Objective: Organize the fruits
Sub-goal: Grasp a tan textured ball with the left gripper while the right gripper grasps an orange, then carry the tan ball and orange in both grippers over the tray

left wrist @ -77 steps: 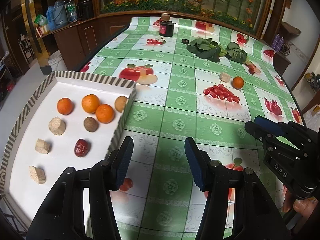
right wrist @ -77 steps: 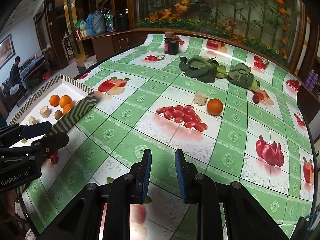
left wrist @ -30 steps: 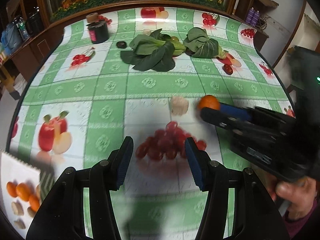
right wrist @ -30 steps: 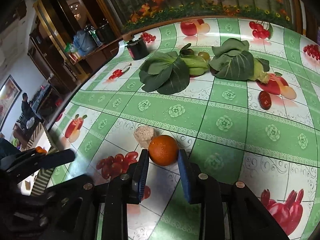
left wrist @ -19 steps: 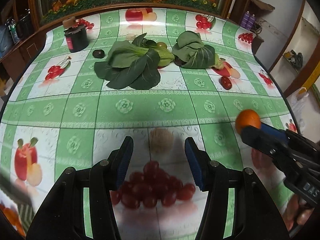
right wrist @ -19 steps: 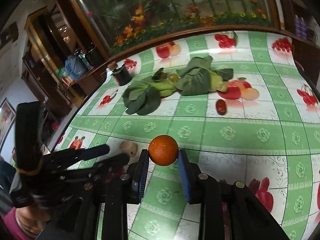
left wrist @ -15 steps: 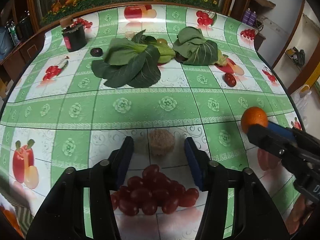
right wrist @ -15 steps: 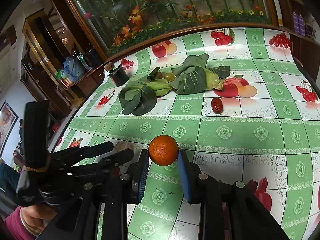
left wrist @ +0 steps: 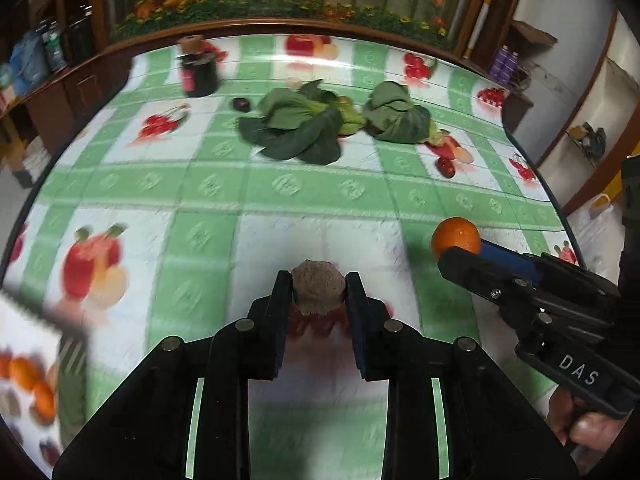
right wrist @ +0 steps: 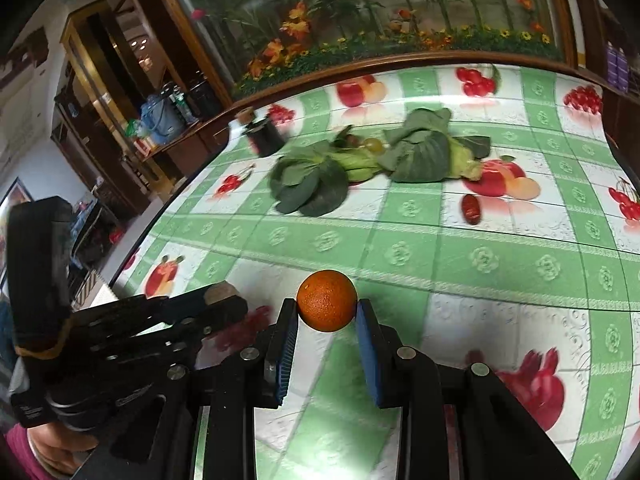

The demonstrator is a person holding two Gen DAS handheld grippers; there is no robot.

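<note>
Holding a rough brown lump [left wrist: 318,288] between the fingers of my left gripper [left wrist: 319,294], I have it clamped tight on both sides, lifted just above the desk [left wrist: 224,184] over a printed cluster of red fruit. My right gripper [right wrist: 326,326] pinches an orange [right wrist: 327,300] at its fingertips, also clear of the green-checked cloth. Off to the lower left, the white tray [left wrist: 24,340] with its striped rim shows blurred oranges inside. Farther back on the desk lie two bunches of leafy greens [left wrist: 296,128], a red date [right wrist: 471,208] beside a printed apple, and a dark jar [left wrist: 199,72] near the far edge.
</note>
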